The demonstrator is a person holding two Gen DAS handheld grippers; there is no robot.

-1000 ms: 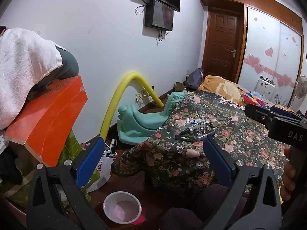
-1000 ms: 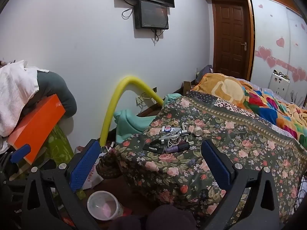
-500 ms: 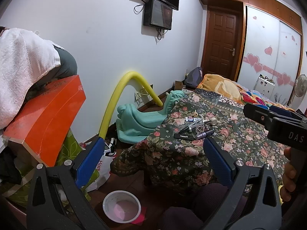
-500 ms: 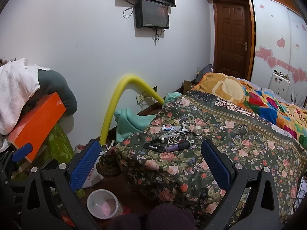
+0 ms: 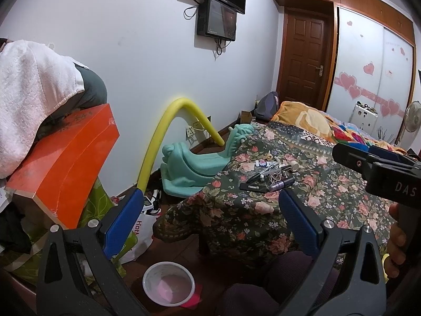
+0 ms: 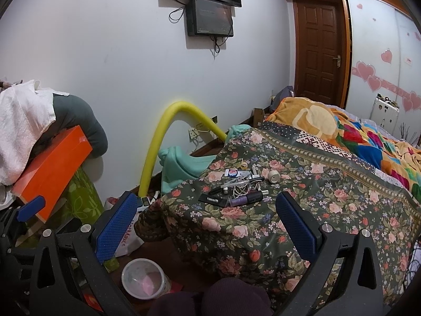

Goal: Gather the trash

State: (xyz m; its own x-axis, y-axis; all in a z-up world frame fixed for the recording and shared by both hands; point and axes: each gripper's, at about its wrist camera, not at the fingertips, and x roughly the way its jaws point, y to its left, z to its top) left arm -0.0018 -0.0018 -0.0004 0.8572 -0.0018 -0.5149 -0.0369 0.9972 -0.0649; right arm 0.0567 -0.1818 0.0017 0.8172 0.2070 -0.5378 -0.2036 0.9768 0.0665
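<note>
Hovering short of the bed, both grippers empty, nothing picked yet. Left to right: orange box (image 5: 65,166) under a white towel (image 5: 29,89) at far left, not trash by the look of it. Below, on the floor, a white bin (image 5: 169,282) with a pink liner, mouth up, sitting near the person's knee (image 6: 231,297). Likely the drop target. Left gripper (image 5: 208,221) has its jaws spread wide, nothing between them; the bin lies below and between its fingers in the left wrist view. Yellow foam tube (image 5: 168,131) and teal toy (image 5: 194,163) against the wall, leave alone.

Middle: clutter pile (image 6: 236,187) on the floral bedspread (image 6: 329,205), near the bed's corner. Includes a purple tube (image 6: 246,198), a flat black item, tangled white cord, a small white roll. Which bits count as trash I cannot tell. Right gripper (image 6: 205,221) also wide open, empty, aimed at the pile but well apart from it.

Advice: bring one gripper forward and down, take a single loose piece from the pile's near edge, avoid snagging the cord or pinching the cloth, then carry it left and down over the bin.
</note>
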